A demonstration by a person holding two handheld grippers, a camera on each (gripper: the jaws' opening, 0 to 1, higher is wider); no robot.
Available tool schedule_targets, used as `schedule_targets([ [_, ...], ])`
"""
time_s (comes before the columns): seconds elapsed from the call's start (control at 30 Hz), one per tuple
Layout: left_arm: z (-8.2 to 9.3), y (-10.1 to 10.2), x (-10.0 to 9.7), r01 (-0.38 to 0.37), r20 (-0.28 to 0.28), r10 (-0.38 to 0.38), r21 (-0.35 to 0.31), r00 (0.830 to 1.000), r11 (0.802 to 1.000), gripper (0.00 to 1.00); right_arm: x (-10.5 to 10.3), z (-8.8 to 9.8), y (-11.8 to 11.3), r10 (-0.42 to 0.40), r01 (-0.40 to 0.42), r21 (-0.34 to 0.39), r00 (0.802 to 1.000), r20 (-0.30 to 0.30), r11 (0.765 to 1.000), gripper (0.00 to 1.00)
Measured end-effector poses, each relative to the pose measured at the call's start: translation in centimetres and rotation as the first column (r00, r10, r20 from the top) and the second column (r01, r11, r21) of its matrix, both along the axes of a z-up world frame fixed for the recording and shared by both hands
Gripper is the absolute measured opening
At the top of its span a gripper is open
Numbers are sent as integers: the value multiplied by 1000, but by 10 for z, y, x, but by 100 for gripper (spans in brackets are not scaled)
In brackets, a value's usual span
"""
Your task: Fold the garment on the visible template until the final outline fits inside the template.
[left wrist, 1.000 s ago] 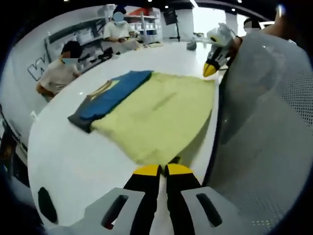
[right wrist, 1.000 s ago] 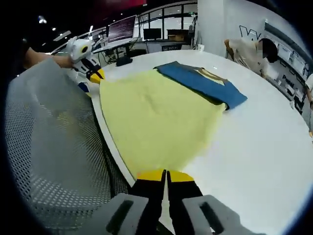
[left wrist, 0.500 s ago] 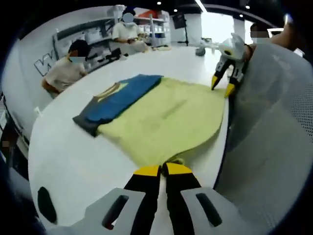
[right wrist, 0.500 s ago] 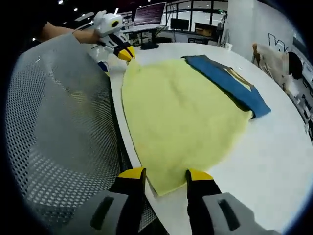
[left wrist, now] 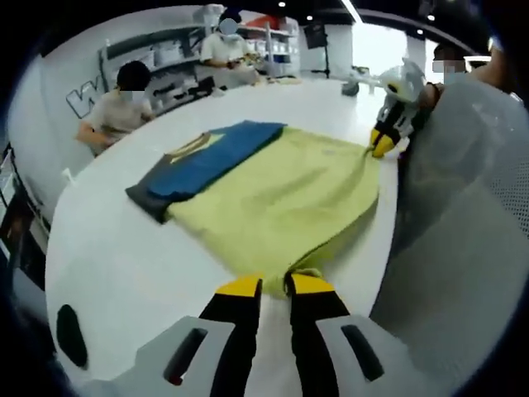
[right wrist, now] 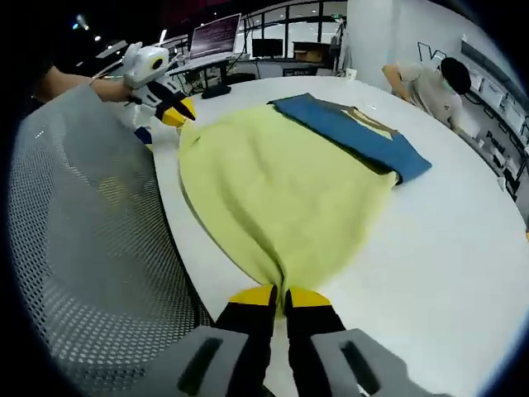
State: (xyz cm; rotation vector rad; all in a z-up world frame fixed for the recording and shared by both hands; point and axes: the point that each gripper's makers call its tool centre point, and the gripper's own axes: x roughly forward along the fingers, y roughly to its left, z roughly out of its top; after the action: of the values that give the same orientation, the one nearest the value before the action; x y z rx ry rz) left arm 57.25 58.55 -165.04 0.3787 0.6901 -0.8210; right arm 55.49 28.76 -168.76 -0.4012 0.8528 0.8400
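We see one garment (left wrist: 273,198), yellow over most of its spread with a blue and dark part along its far side, lying flat on a white table (left wrist: 124,265) close to the table's near edge. In the left gripper view the left gripper (left wrist: 275,287) has its yellow tips slightly apart at the cloth's near corner, and we cannot tell whether it grips the fabric. In the right gripper view the right gripper (right wrist: 278,296) has its tips pressed together on the other near corner, the cloth drawn into a small pleat there. Each gripper also shows small in the other's view, at the far corner. We cannot make out any template outline under the garment. A grey mesh chair back (right wrist: 91,248) stands against the table edge and cuts off one side of each view. Two people (left wrist: 124,103) are at the far side of the table before shelving, and monitors (right wrist: 215,37) stand on a desk beyond
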Motion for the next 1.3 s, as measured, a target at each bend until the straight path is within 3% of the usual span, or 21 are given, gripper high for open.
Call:
schedule_targets([
  [0.13, -4, 4, -23, -5, -73, 4, -7, 997, 1000, 15, 0, -1, -1, -37, 37, 8, 999, -31, 999, 0],
  [0.2, -16, 4, -36, -8, -146, 6, -16, 989, 1000, 16, 1, -1, -1, -42, 43, 11, 998, -35, 999, 0],
  [0.33, -28, 0, -42, 0, -183, -2, -14, 983, 1000, 27, 0, -2, -1, -51, 51, 17, 998, -40, 999, 0],
  [0.37, -32, -3, -44, -8, -216, -1, -39, 976, 999, 28, 1, -2, -1, -52, 53, 18, 998, -40, 998, 0],
  [0.43, -32, -4, -41, -7, -206, -3, -50, 979, 999, 31, 0, -2, -1, -51, 52, 13, 998, -38, 999, 0],
  [0.57, -30, -7, -29, 20, -131, -24, -37, 991, 999, 25, 0, -2, -1, -40, 40, 2, 999, -34, 999, 0],
  [0.77, -34, -8, -23, 48, -69, -50, -23, 996, 999, 18, 0, 0, 0, -64, 65, 22, 997, -43, 998, 0],
  [0.87, -32, -6, -22, 51, -65, -52, -10, 997, 999, 14, 0, 1, -1, -75, 76, 31, 996, -51, 997, 0],
  [1.13, -5, 4, -14, 98, 15, -99, 50, 995, 994, 7, 2, 18, -3, -61, 62, 48, 998, -25, 997, 0],
  [1.3, 10, 15, -6, 107, 65, -113, 81, 991, 991, 5, 8, 33, -6, -65, 63, 52, 997, 32, 997, 0],
])
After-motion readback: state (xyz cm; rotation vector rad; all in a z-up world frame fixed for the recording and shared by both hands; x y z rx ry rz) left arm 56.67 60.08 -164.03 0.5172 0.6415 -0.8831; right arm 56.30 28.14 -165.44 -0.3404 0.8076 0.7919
